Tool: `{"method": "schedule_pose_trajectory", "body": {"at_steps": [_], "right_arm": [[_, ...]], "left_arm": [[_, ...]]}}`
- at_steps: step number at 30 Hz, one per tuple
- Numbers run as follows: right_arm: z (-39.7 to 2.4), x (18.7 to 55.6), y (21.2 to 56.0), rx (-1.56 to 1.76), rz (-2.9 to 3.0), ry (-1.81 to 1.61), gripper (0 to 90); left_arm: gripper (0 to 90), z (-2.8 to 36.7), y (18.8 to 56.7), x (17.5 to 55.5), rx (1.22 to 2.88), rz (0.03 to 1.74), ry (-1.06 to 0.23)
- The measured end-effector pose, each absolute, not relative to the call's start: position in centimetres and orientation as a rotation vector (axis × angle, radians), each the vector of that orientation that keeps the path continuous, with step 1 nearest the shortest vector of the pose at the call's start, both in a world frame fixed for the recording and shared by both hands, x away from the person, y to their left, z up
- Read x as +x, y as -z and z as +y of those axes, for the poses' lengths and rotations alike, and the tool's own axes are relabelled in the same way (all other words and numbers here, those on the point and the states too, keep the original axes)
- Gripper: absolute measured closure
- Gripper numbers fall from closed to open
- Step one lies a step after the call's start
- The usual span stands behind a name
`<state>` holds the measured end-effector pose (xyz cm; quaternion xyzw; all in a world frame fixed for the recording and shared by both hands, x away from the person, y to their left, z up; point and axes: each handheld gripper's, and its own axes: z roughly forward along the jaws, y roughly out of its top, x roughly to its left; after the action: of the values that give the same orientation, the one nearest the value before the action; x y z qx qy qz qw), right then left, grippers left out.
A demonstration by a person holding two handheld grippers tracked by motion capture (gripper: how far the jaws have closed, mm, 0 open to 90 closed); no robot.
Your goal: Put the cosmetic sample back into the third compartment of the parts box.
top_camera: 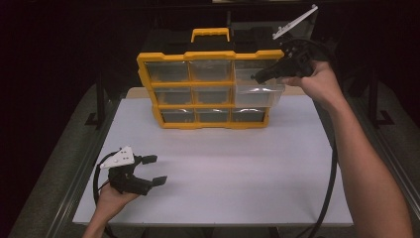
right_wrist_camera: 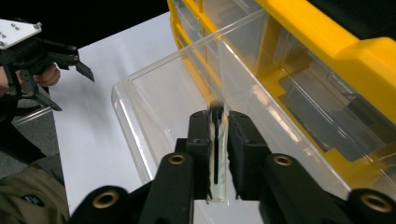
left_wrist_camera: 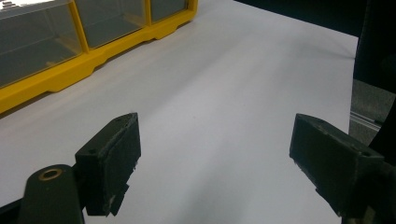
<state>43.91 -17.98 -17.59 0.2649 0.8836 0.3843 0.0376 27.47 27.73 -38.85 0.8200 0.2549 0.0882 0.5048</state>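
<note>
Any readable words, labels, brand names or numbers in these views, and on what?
None can be read. The yellow organiser, its clear drawer and the white table bear no visible print. A small dark patch on the sleeve in the right gripper view is too blurred to read.

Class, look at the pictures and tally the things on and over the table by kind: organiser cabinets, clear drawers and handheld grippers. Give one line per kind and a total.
Yellow organiser cabinet: 1
Clear drawers (three rows of three, the middle-right one pulled partly out): 9
Handheld grippers (left gripper, right gripper): 2
Total: 12
</note>
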Motion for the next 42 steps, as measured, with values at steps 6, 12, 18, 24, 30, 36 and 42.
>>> {"method": "schedule_pose_trajectory", "body": {"at_steps": [6, 12, 18, 24, 30, 36, 42], "right_arm": [[-18.0, 43.9, 17.4, 0.804, 2.691, -1.204, 72.4], [-18.3, 43.5, 16.9, 0.840, 2.672, -1.265, 59.8], [-18.5, 42.7, 16.3, 0.853, 2.645, -1.331, 42.7], [-18.3, 41.7, 15.8, 0.853, 2.635, -1.386, 29.5], [-17.9, 40.6, 15.7, 0.829, 2.643, -1.404, 23.3], [-17.6, 39.2, 15.8, 0.788, 2.662, -1.412, 22.8], [-17.7, 38.1, 15.9, 0.751, 2.685, -1.432, 32.0]], "left_arm": [[16.6, 27.8, 38.8, 27.5, 1.982, 0.614, -0.217], [16.6, 27.8, 38.8, 27.5, 1.975, 0.617, -0.211], [16.7, 27.8, 38.8, 27.5, 1.972, 0.619, -0.208], [16.8, 27.9, 38.7, 27.5, 1.966, 0.632, -0.196], [16.8, 28.0, 38.7, 27.3, 1.959, 0.637, -0.200], [16.8, 28.0, 38.7, 27.4, 1.964, 0.632, -0.203], [16.8, 27.9, 38.7, 27.4, 1.968, 0.628, -0.201]]}}
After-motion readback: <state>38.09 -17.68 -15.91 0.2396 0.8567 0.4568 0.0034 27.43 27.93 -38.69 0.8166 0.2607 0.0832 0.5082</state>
